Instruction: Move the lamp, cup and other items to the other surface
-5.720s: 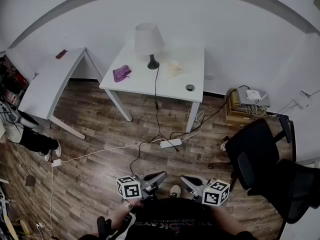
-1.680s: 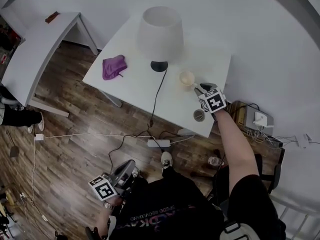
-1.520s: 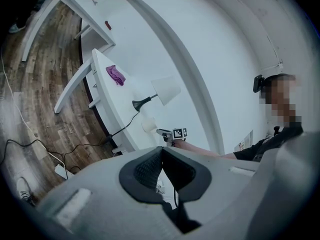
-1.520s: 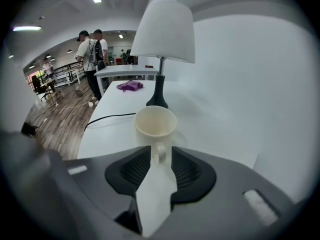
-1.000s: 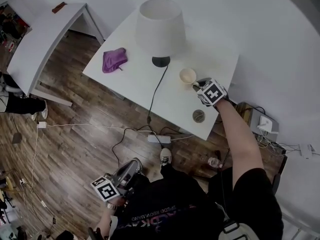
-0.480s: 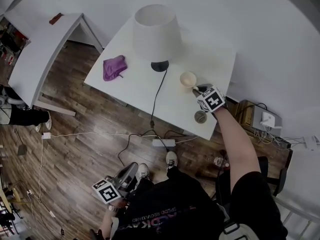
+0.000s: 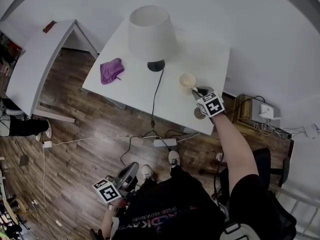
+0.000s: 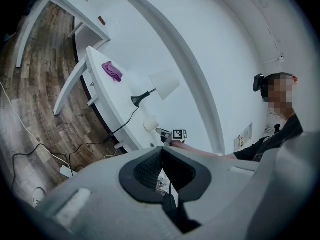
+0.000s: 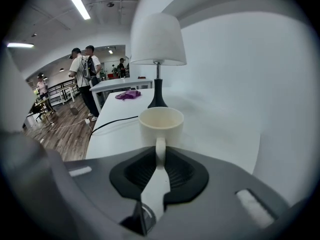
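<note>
Two grippers show in the head view: the right gripper [image 7: 200, 91] reaches over the white table [image 7: 130, 91] with its tips at the cup [image 7: 187, 80], the grip too small to read, while the left gripper [image 7: 131, 168] hangs over the wood floor [image 7: 70, 174]. The left gripper view shows its jaws pressed together and empty, the table far ahead. The right gripper view shows jaws barely apart, pinching the cup's handle, the upright cup just ahead, and the lamp [image 9: 157, 39] and purple cloth [image 9: 129, 94] beyond.
</note>
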A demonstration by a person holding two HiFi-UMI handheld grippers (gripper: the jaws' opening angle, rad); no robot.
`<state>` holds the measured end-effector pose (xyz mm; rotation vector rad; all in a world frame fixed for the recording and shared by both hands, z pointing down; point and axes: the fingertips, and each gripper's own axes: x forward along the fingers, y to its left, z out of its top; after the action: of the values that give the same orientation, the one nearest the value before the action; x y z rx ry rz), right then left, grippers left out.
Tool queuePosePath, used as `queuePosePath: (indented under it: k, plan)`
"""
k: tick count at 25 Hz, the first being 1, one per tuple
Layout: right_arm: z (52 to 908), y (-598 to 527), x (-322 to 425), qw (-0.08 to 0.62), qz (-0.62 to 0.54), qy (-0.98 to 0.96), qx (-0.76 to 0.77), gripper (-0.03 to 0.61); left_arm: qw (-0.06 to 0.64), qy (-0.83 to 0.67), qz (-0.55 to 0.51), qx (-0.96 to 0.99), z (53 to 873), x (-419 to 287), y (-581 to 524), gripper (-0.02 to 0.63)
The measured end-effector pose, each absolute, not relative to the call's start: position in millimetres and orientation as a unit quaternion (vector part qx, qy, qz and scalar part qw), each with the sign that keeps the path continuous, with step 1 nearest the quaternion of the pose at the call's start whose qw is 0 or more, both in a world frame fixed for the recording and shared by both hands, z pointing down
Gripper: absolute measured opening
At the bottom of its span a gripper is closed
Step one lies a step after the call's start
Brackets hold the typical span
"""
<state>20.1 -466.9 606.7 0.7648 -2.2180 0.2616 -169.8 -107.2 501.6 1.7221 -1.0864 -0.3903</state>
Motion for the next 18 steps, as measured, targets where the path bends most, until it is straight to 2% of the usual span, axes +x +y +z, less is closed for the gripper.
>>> queuePosePath:
  k: [18]
  plan:
    - [578,-446,32,0.307,0.112,-0.858,0.395,0.054,0.509,-0.424,-0.146,0.735,495,-197,-102,-0.003]
